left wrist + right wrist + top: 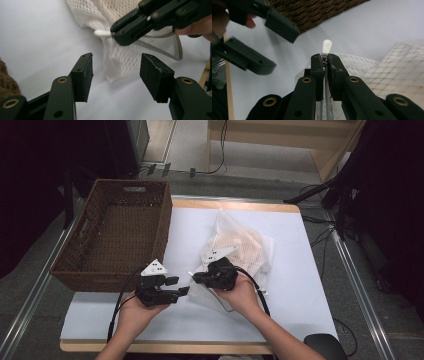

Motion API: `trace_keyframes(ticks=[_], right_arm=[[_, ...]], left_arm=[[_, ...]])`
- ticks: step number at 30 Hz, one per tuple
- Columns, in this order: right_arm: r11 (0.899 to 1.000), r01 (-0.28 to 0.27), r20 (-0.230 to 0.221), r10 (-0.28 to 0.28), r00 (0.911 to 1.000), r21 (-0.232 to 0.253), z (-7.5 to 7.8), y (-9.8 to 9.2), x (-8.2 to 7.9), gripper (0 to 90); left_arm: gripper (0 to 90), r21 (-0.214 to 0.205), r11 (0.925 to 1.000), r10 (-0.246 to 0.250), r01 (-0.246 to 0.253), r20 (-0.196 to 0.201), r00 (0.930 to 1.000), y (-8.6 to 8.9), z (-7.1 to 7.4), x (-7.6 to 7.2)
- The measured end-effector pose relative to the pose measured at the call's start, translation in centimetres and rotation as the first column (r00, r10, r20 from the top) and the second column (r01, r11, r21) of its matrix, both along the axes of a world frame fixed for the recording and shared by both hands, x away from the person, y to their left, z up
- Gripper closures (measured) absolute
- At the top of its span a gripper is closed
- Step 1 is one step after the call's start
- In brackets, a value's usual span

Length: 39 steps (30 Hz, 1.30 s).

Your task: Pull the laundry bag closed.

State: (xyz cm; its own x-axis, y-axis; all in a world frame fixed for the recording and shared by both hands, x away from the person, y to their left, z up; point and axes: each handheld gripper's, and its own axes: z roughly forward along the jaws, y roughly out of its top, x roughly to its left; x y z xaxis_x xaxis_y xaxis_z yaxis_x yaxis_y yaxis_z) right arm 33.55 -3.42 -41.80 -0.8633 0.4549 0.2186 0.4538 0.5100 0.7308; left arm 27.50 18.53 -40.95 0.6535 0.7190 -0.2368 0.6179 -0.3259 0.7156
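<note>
One mesh bag and one wicker basket were seen on the desk. The bag's zipper pull was clamped by the right claw; the left claw was held apart.

High view looks down; 2 close gripper views share the mesh bag.

A lab-like room: white table, loose floor cables, wooden shelving.

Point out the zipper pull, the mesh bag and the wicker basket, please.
zipper pull (326, 46): right gripper view, its white tab.
mesh bag (122, 63): left gripper view, its hanging corner.
wicker basket (162, 227): high view, its right wall.
</note>
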Motion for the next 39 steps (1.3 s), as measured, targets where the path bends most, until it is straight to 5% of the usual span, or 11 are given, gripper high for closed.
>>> trace_keyframes(ticks=[11,28,35,39], right_arm=[[0.999,0.016,0.029,-0.017,0.9994,0.048,1.2,-1.5,-0.3,85.1],[0.998,0.029,0.046,-0.032,0.9985,0.057,1.4,-2.4,-0.5,85.0],[0.998,0.032,0.050,-0.035,0.9981,0.059,1.5,-2.5,-0.4,84.7],[0.998,0.033,0.043,-0.035,0.9985,0.054,1.3,-2.5,-0.4,83.8]], left_arm=[[46.1,0.031,0.9991,-0.030,0.030,-0.003,0.9995,-1.9,-0.5,1.8],[57.0,0.069,0.9905,-0.116,0.119,-0.042,0.9923,-4.1,-0.8,4.3],[65.3,0.061,0.9895,-0.128,0.131,-0.053,0.9904,-4.3,-1.1,4.8],[80.1,0.057,0.9869,-0.147,0.151,-0.060,0.9873,-4.3,-1.1,4.8]])
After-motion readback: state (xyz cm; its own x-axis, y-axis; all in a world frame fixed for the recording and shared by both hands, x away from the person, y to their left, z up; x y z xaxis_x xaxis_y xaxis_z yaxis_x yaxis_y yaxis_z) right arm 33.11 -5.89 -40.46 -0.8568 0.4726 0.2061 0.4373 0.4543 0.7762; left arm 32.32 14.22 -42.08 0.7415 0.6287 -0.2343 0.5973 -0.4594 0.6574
